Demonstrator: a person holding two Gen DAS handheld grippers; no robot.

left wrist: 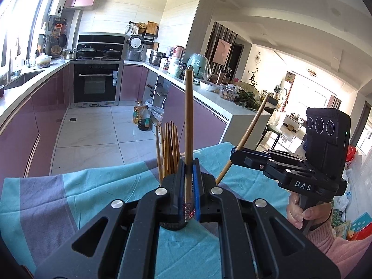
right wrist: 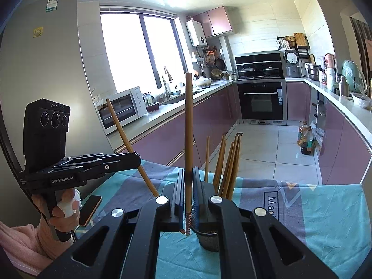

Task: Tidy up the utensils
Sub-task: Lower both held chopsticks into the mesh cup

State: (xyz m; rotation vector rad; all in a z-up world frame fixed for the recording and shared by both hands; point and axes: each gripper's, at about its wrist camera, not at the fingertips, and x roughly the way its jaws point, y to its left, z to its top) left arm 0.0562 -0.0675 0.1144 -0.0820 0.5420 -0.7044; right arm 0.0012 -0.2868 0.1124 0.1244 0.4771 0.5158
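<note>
My left gripper (left wrist: 188,174) is shut on one brown chopstick (left wrist: 188,121), held upright. My right gripper (right wrist: 188,181) is shut on another brown chopstick (right wrist: 188,127), also upright. A dark mesh holder (right wrist: 208,239) stands on the table just below and right of my right gripper, with several chopsticks (right wrist: 226,167) standing in it. In the left wrist view the holder (left wrist: 173,226) sits under my left gripper, its chopsticks (left wrist: 168,151) just left of the jaws. My right gripper (left wrist: 233,154) shows at the right with its slanted chopstick (left wrist: 246,137). My left gripper (right wrist: 138,158) shows at the left with its chopstick (right wrist: 125,134).
The table carries a teal and grey cloth (left wrist: 69,200), which also shows in the right wrist view (right wrist: 313,209). A phone (right wrist: 90,209) lies on the cloth near my left hand. Purple kitchen cabinets (right wrist: 186,127), an oven (left wrist: 95,83) and oil bottles (left wrist: 140,117) on the floor lie beyond.
</note>
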